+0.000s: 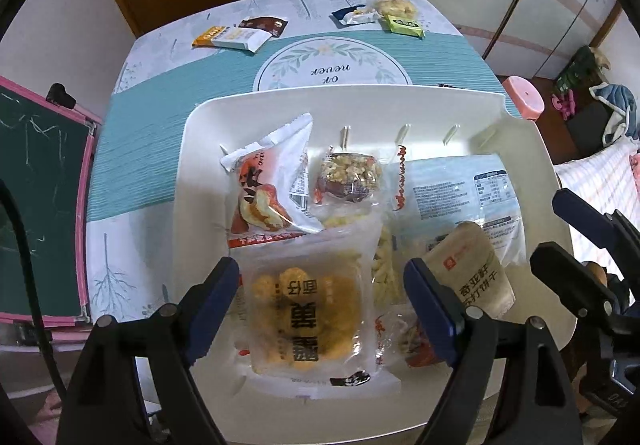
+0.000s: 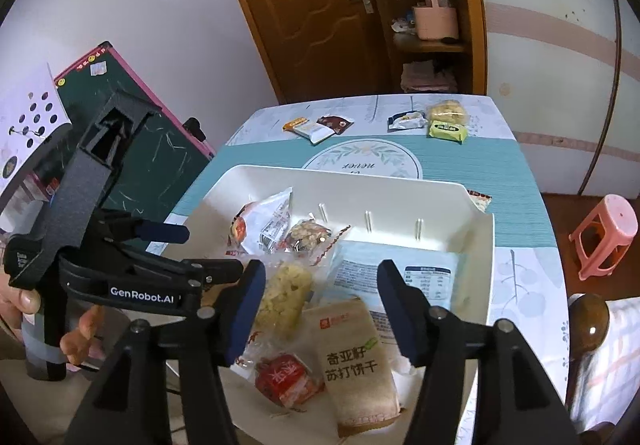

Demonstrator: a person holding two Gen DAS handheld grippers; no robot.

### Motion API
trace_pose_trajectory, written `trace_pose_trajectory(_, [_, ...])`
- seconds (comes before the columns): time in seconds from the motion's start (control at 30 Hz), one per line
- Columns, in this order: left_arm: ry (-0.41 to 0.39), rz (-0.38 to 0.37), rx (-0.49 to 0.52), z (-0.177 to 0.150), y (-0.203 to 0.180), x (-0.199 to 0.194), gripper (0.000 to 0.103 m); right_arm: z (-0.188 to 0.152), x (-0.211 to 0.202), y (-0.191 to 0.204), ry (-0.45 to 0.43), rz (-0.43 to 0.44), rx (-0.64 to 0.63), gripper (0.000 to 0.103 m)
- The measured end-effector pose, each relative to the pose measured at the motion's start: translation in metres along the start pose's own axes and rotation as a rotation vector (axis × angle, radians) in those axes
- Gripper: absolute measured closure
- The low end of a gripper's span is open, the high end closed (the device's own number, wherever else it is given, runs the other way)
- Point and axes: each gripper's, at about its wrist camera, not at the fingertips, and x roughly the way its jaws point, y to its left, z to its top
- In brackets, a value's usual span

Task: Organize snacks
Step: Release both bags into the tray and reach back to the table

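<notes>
A white bin (image 1: 188, 149) (image 2: 476, 245) on the table holds several snack packs. My left gripper (image 1: 320, 309) is open, its fingers straddling a clear pack of yellow cakes (image 1: 304, 321) lying in the bin. My right gripper (image 2: 320, 309) is open above a beige soda-cracker pack (image 2: 352, 361) and a red wrapped snack (image 2: 286, 381). The cracker pack also shows in the left wrist view (image 1: 476, 269). More loose snacks lie at the table's far edge: an orange-white pack (image 1: 228, 39), a brown pack (image 1: 264, 26), a green pack (image 1: 404, 25) (image 2: 446, 131).
A green chalkboard with pink frame (image 1: 40, 205) stands left of the table. A pink stool (image 2: 604, 233) is on the floor to the right. A wooden door and shelf stand behind the table. A small pack (image 2: 480, 201) lies just outside the bin's far right corner.
</notes>
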Motion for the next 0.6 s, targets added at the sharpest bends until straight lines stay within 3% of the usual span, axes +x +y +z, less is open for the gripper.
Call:
trace_pose_trajectory(0.3, [-0.004,0.002,0.013,0.005,-0.007,0.004,0.019,-0.002,0.003,-0.006,0.002,0.015,0.007,0.044])
trace_pose_trajectory(0.6, [-0.059,0.006,0.004,0.012,-0.003,-0.006,0.019,0.000,0.010,-0.004,0.028,0.016,-0.002,0.044])
